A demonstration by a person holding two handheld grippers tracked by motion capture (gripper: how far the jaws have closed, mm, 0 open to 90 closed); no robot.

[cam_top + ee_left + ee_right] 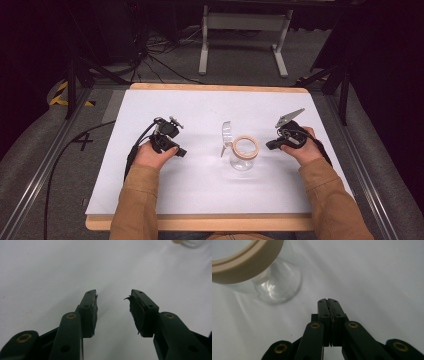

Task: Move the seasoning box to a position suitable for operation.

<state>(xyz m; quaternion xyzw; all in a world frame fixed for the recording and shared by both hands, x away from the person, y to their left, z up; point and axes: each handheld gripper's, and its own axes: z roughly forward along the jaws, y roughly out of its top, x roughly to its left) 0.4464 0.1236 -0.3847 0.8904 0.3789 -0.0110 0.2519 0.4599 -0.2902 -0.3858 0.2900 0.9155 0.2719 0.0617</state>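
Right gripper view: glass jar (275,283) (tan-rimmed) beside closed jaws

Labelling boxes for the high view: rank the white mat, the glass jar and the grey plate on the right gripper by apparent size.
1. white mat
2. glass jar
3. grey plate, clearly smallest

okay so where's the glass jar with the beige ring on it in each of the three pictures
High view: the glass jar stands at the centre of the white table sheet, between the two grippers, nearer the right gripper.
Left gripper view: a blurred sliver of the jar at the top right corner.
Right gripper view: upper left, large, its glass base beyond the shut jaws.
Shared landmark: the jar's beige ring.
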